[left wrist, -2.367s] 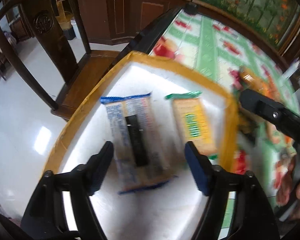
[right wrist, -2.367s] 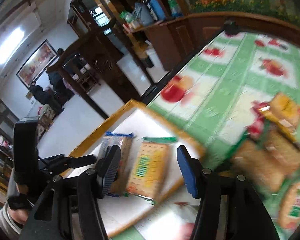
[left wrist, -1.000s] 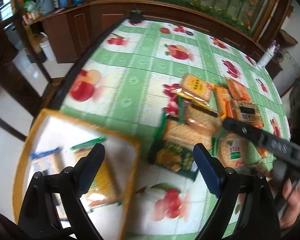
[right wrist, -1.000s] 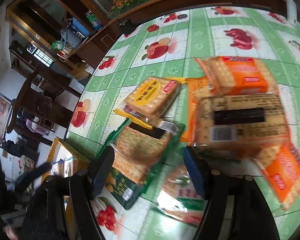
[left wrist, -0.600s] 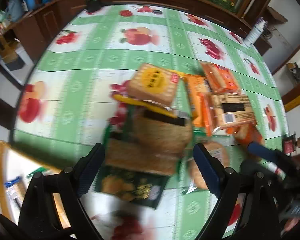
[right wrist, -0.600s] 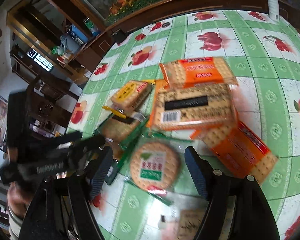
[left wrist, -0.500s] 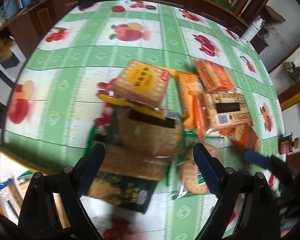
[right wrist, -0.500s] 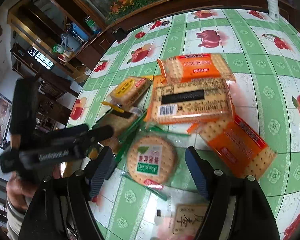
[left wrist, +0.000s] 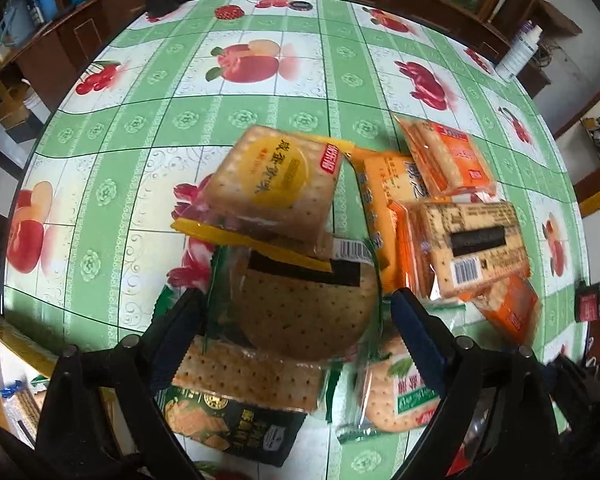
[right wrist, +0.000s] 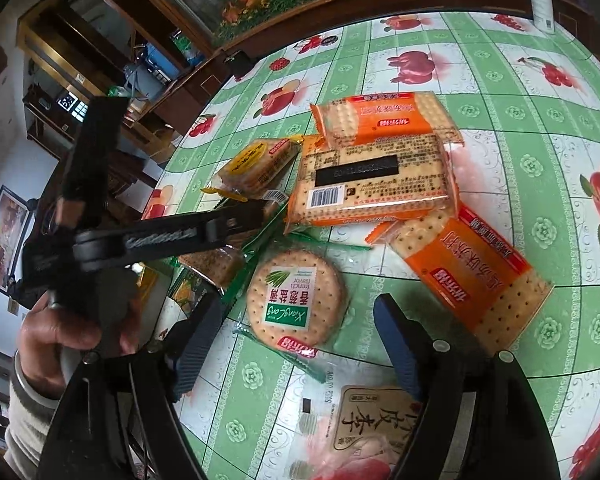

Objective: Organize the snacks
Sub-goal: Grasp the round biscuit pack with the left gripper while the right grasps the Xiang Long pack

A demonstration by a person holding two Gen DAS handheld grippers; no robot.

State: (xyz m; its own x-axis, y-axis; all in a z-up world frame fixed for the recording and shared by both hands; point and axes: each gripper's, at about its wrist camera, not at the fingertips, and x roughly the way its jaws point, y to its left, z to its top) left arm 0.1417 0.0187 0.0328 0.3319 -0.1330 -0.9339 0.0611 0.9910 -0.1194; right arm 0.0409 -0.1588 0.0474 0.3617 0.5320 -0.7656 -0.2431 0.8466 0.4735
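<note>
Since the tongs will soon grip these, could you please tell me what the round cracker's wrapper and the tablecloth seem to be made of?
Round cracker's wrapper: thin clear plastic film, glossy; the biscuit shows through it, and its green ends look crimped. Tablecloth: probably wipe-clean vinyl or oilcloth, smooth with a slight sheen; the fruit-and-green-check print lies flat with no visible weave, though the look leaves it open.

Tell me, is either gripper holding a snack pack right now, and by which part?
Nothing is held. The left gripper is open above the round cracker pack; the right gripper is open around the green-label round cracker.
</note>
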